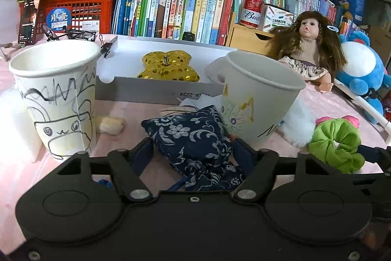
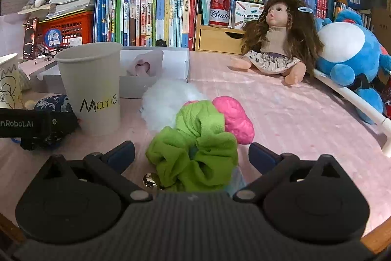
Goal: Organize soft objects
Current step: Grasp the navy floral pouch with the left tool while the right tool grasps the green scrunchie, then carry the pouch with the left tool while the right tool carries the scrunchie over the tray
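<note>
My left gripper (image 1: 193, 151) has its jaws around a navy floral fabric pouch (image 1: 188, 136) that lies on the pink tablecloth; the fingers touch its sides. My right gripper (image 2: 191, 153) is open, its fingers on either side of a green scrunchie (image 2: 195, 146), apart from it. A pink squishy piece (image 2: 234, 119) and a white fluffy puff (image 2: 168, 102) lie just behind the scrunchie. A gold sequined soft toy (image 1: 168, 66) lies in the white box (image 1: 156, 89). The scrunchie also shows in the left wrist view (image 1: 338, 146).
Two drawn-on paper cups (image 1: 56, 94) (image 1: 256, 97) stand on either side of the pouch; the "Marie" cup (image 2: 91, 87) stands left of the puff. A doll (image 2: 276, 40) and a blue plush (image 2: 349, 58) sit at the back right. Books line the back.
</note>
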The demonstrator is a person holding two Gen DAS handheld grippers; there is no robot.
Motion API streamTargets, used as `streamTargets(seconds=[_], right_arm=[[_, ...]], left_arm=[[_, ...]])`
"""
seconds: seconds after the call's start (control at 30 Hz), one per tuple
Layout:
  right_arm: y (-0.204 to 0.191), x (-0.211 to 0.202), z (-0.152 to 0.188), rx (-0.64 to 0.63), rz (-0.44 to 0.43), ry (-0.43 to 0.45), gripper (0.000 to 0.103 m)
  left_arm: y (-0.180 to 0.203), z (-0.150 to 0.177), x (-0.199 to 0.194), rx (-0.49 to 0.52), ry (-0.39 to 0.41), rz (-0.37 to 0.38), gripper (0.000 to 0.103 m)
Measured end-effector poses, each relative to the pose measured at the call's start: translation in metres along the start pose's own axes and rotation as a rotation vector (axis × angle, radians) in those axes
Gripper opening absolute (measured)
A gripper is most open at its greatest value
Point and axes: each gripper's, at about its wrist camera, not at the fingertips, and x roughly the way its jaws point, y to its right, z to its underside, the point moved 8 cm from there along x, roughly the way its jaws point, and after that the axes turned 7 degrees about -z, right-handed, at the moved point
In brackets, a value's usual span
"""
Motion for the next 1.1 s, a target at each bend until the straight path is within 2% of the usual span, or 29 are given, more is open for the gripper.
streamTargets(seconds=[0.23, 0.6, 0.87, 1.1], right_arm=[[-0.002, 0.001, 0.005, 0.006, -0.013, -0.011, 0.093], [0.007, -0.011, 0.003, 0.018, 0.03, 0.008, 0.056], [0.006, -0.024, -0.009, 0.02, 0.026, 0.043, 0.048], [0.004, -0.034, -0.025, 0.026, 0.005, 0.078, 0.048]], left_arm=[[0.0, 0.001, -0.005, 0.003, 0.007, 0.014, 0.051], [-0.003, 0.004, -0.019, 0.017, 0.002, 0.009, 0.042], [-0.005, -0.003, -0.035, 0.025, 0.004, 0.004, 0.039], [-0.006, -0.021, -0.054, 0.03, 0.044, 0.019, 0.039]])
